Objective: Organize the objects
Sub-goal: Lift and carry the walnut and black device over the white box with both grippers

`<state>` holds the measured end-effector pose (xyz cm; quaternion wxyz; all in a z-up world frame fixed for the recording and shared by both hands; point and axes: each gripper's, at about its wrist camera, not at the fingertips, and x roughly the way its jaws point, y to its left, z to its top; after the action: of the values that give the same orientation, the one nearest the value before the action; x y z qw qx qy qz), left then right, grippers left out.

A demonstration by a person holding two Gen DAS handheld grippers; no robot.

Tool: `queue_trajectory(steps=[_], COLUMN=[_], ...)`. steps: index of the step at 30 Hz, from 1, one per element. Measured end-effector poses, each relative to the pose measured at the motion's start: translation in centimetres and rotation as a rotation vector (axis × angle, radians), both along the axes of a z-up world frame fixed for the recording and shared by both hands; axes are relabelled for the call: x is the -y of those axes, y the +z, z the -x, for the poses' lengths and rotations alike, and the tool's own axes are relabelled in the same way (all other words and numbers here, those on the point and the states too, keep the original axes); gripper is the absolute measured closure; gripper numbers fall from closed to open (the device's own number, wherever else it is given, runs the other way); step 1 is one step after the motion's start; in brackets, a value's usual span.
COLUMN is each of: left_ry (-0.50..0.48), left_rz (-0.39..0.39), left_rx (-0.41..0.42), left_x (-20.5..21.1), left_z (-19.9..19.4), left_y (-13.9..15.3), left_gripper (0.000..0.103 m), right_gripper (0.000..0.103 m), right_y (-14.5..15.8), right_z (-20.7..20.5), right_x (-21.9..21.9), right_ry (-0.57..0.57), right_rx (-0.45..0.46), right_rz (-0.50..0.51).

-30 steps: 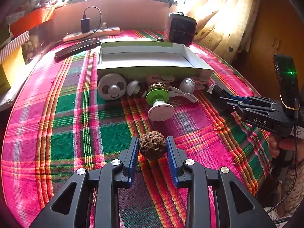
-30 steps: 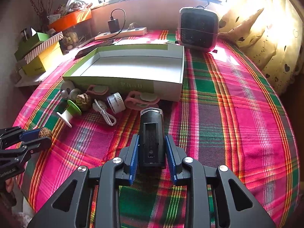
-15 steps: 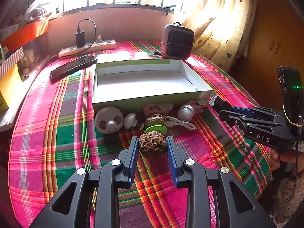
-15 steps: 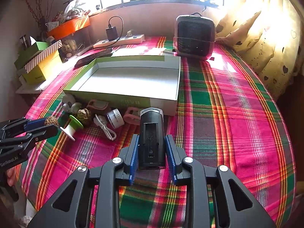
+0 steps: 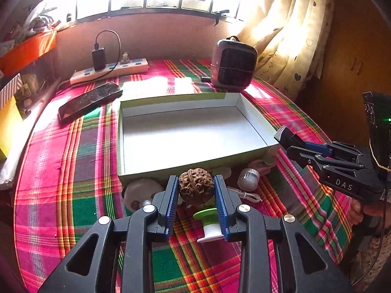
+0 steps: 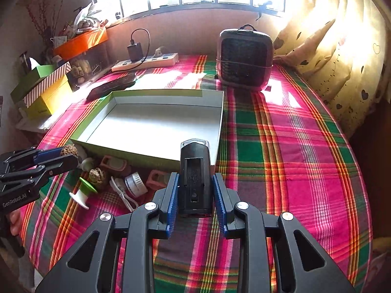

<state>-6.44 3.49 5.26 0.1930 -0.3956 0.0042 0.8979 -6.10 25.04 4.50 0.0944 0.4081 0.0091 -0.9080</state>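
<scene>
Sunlit plaid cloth covers the desk (image 5: 61, 175), with a shallow box (image 5: 190, 134) at center. Left gripper (image 5: 196, 190) fingers clamp a walnut (image 5: 196, 189) at the box's 6 o'clock wall (small clutter lies below). Right gripper (image 6: 195, 190) fingers clamp a black flashlight (image 6: 194, 171) at its 5 o'clock corner.

A pink, green and orange plaid cloth (image 6: 281, 146) covers the table, the shallow box (image 5: 185, 134) is white inside with pale green walls, the walnut (image 5: 196, 189) is brown, and both black tongs carry blue pads (image 6: 171, 195).
</scene>
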Motion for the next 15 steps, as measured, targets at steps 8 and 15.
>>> queue_trajectory(steps=[8,15], left_ry=[0.022,0.034], left_rz=[0.002,0.017], left_rx=[0.017,0.024], left_x=[0.1,0.2], left_z=[2.8,5.1], left_y=[-0.2,-0.6], left_gripper=[0.076,0.076], right_gripper=[0.074,0.074], right_y=[-0.1,-0.1], right_z=[2.0,4.0], right_x=[0.3,0.4], right_ry=[-0.005,-0.015], right_rx=[0.014,0.025], right_rz=[-0.001,0.001])
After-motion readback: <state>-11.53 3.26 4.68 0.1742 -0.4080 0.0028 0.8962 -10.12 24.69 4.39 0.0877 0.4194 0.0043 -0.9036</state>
